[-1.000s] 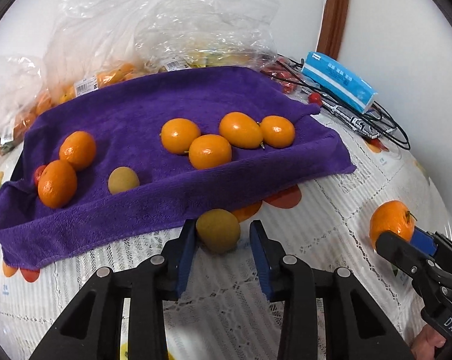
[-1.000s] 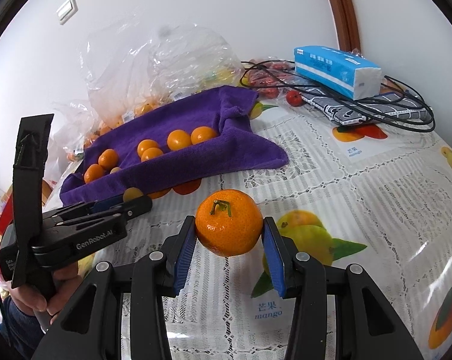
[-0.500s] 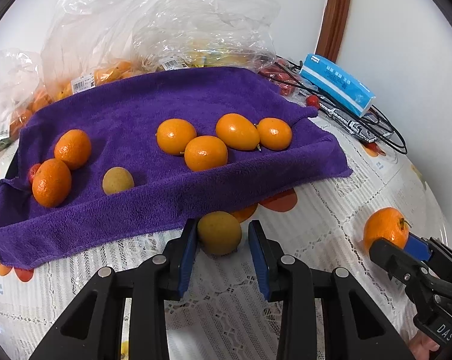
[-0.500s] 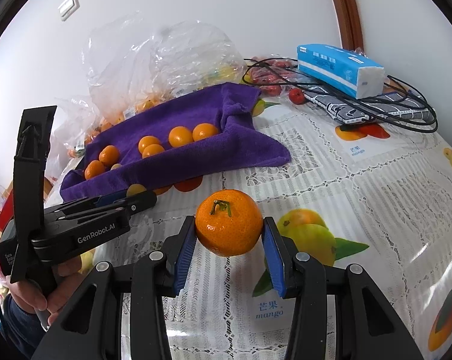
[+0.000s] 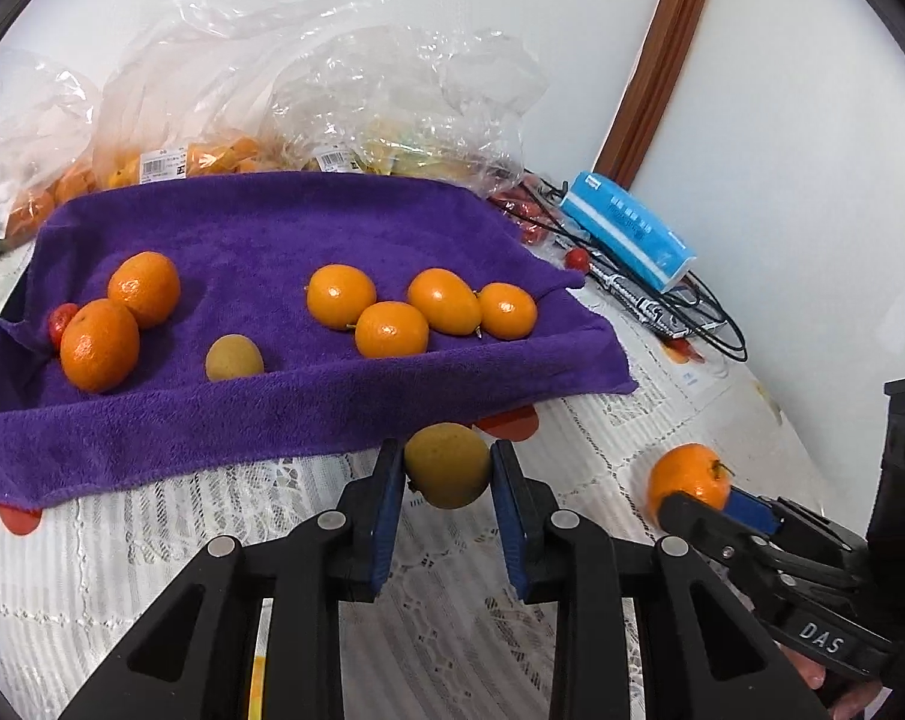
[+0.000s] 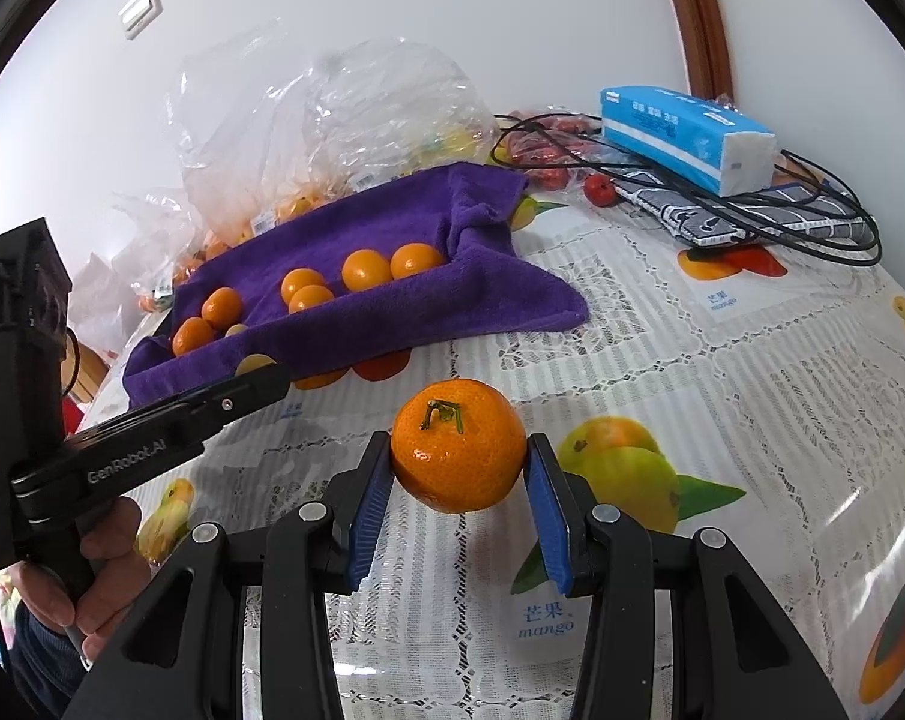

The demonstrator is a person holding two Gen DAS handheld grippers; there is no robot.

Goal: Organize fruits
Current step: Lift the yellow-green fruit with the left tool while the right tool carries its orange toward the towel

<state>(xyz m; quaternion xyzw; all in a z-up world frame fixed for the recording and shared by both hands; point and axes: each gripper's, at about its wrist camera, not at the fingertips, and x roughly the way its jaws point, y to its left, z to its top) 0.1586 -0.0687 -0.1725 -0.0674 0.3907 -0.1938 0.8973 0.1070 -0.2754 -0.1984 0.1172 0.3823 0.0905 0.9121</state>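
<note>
A purple towel [image 5: 272, 228] carries several orange citrus fruits, a yellow-brown fruit [image 5: 233, 358] and a small red one [image 5: 61, 321]. Just in front of the towel's edge, my left gripper [image 5: 446, 447] has its jaws closing on a second yellow-brown fruit [image 5: 446, 474], and both blue pads touch it. In the right wrist view my right gripper [image 6: 458, 441] is shut on a stemmed mandarin [image 6: 458, 456] over the tablecloth. That mandarin [image 5: 686, 477] and the right gripper [image 5: 710, 510] also show at the lower right of the left wrist view.
Clear plastic bags [image 5: 392, 108] with more fruit lie behind the towel against the wall. A blue tissue pack [image 6: 686, 138], black cables [image 6: 812, 222] and red fruits [image 6: 599, 187] fill the far right. A hand [image 6: 104, 546] holds the left gripper's handle.
The left jaws have narrowed onto the yellow-brown fruit, and that view has tilted slightly. The right gripper and its mandarin have not moved.
</note>
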